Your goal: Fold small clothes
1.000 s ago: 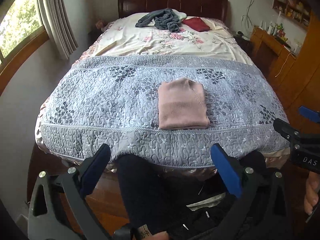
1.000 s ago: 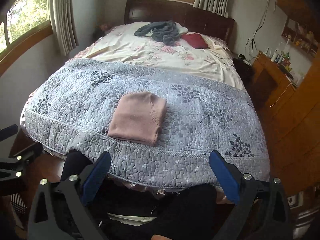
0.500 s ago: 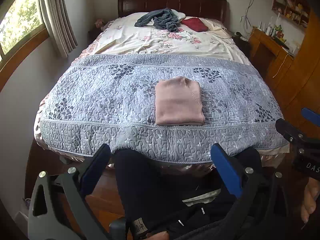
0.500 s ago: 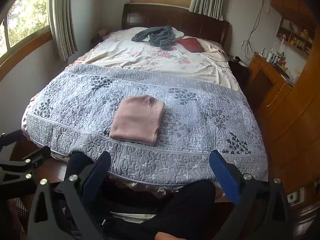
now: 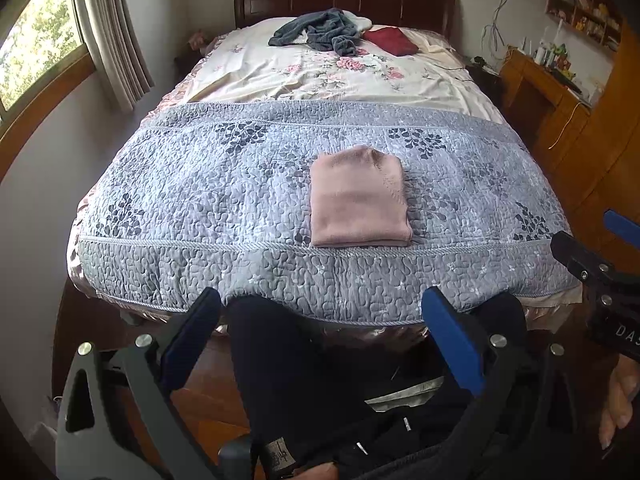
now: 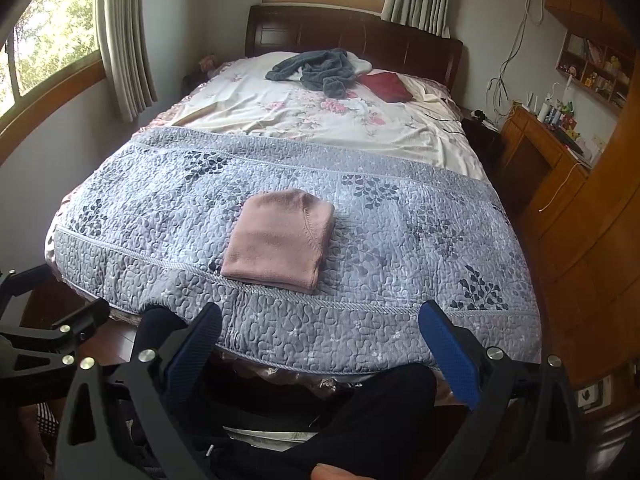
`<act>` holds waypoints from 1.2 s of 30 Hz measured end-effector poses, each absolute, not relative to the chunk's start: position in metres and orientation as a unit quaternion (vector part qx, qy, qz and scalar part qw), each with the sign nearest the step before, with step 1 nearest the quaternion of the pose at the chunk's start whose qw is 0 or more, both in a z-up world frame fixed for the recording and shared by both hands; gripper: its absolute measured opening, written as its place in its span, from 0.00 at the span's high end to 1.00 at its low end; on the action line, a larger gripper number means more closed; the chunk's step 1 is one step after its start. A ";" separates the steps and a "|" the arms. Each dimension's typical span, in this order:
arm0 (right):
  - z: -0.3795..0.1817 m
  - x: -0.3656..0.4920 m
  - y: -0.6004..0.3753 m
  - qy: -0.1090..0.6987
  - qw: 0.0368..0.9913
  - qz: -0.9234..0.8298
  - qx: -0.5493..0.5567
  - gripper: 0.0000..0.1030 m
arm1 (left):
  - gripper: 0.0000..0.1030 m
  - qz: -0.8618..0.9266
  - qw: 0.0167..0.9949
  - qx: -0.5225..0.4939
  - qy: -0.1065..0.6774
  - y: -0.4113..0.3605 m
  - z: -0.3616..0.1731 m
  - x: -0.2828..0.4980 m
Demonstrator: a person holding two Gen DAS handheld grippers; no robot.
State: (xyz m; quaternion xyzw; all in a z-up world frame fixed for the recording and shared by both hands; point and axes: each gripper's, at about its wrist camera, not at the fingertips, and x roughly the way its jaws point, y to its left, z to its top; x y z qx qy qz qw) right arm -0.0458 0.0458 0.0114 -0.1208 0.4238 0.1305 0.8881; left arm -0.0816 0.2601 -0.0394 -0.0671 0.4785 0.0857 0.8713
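Both grippers pulled back from bed since earlier frames. Left gripper [image 5: 320,320] and right gripper [image 6: 320,332] spread wide, empty. Pink garment [image 5: 358,198] lies folded on grey quilt [image 5: 180,208], ahead of us, untouched. We judge fold complete; next, fetch another piece.

Pink folded garment [image 5: 359,198]; grey-blue leaf-patterned quilt [image 5: 200,208]; cream rose-print sheet [image 5: 320,76]; blue-padded tools.
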 end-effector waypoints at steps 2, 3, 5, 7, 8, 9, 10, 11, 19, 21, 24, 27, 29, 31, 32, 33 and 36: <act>0.012 -0.045 0.045 0.424 0.888 0.131 -0.121 0.04 | 0.03 0.087 0.872 -0.067 0.477 0.261 -0.038 -0.081; 0.012 -0.045 0.045 0.424 0.888 0.132 -0.121 0.04 | 0.03 0.089 0.873 -0.067 0.475 0.261 -0.038 -0.081; 0.011 -0.045 0.045 0.424 0.888 0.132 -0.122 0.04 | 0.03 0.091 0.873 -0.067 0.474 0.262 -0.037 -0.080; 0.010 -0.045 0.046 0.423 0.888 0.133 -0.122 0.04 | 0.03 0.093 0.873 -0.068 0.474 0.264 -0.037 -0.080; 0.009 -0.045 0.046 0.423 0.888 0.133 -0.123 0.04 | 0.03 0.094 0.873 -0.068 0.475 0.264 -0.037 -0.080; 0.008 -0.046 0.047 0.424 0.887 0.133 -0.123 0.04 | 0.03 0.094 0.872 -0.068 0.475 0.264 -0.037 -0.080; 0.007 -0.046 0.047 0.425 0.887 0.134 -0.122 0.04 | 0.03 0.094 0.873 -0.068 0.474 0.263 -0.036 -0.081; 0.005 -0.046 0.049 0.427 0.886 0.135 -0.121 0.04 | 0.03 0.095 0.873 -0.067 0.474 0.264 -0.036 -0.081; 0.006 -0.048 0.053 0.424 0.886 0.141 -0.126 0.04 | 0.03 0.099 0.874 -0.068 0.471 0.266 -0.033 -0.080; 0.006 -0.048 0.054 0.424 0.886 0.141 -0.125 0.04 | 0.03 0.099 0.874 -0.069 0.471 0.266 -0.032 -0.080; 0.006 -0.047 0.054 0.426 0.885 0.142 -0.125 0.04 | 0.03 0.099 0.874 -0.068 0.471 0.266 -0.032 -0.079; 0.005 -0.047 0.056 0.426 0.884 0.144 -0.127 0.04 | 0.03 0.099 0.874 -0.069 0.471 0.266 -0.032 -0.078; 0.004 -0.046 0.057 0.425 0.884 0.144 -0.128 0.04 | 0.03 0.099 0.874 -0.069 0.471 0.266 -0.031 -0.077; 0.003 -0.045 0.057 0.425 0.884 0.144 -0.129 0.04 | 0.03 0.098 0.874 -0.070 0.471 0.266 -0.031 -0.077; 0.004 -0.046 0.058 0.424 0.885 0.144 -0.129 0.04 | 0.03 0.098 0.874 -0.069 0.471 0.266 -0.031 -0.077; 0.004 -0.045 0.056 0.424 0.885 0.144 -0.127 0.04 | 0.03 0.098 0.874 -0.069 0.470 0.266 -0.030 -0.076; 0.004 -0.044 0.056 0.425 0.885 0.146 -0.123 0.04 | 0.03 0.099 0.875 -0.069 0.469 0.267 -0.029 -0.075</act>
